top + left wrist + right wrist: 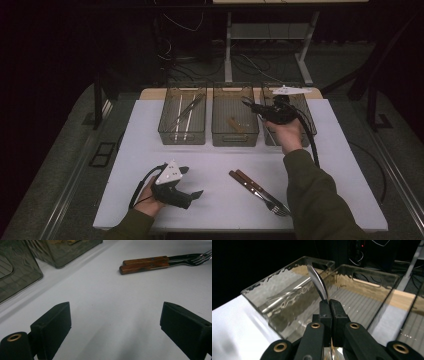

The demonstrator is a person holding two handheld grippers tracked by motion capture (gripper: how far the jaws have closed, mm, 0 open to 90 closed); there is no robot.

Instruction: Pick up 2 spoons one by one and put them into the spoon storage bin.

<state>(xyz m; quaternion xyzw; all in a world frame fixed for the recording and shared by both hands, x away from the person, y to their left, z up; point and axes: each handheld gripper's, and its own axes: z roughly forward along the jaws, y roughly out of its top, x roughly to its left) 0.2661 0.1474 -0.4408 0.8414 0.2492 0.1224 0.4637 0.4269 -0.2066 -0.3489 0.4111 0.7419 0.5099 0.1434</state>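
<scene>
My right gripper (pixel 251 106) hovers over the back of the table, above the right side of the middle bin (pixel 235 136). In the right gripper view the right gripper (pixel 329 304) is shut on a thin, shiny metal utensil (pixel 317 280) whose curved end sticks up past the tips. Which kind of utensil it is I cannot tell. My left gripper (pixel 192 182) rests on the white table (pixel 215 210) at the front left, open, and in its own view the left gripper (pixel 115 322) has nothing between its fingers. Two wooden-handled forks (pixel 257 190) lie side by side at the front right.
Three clear bins stand in a row at the back. The left bin (pixel 183 136) holds long metal utensils, the middle one a wooden-handled piece (pixel 235 125), and the right bin (pixel 305 112) lies partly behind my hand. The forks (pixel 150 263) lie ahead of the left gripper.
</scene>
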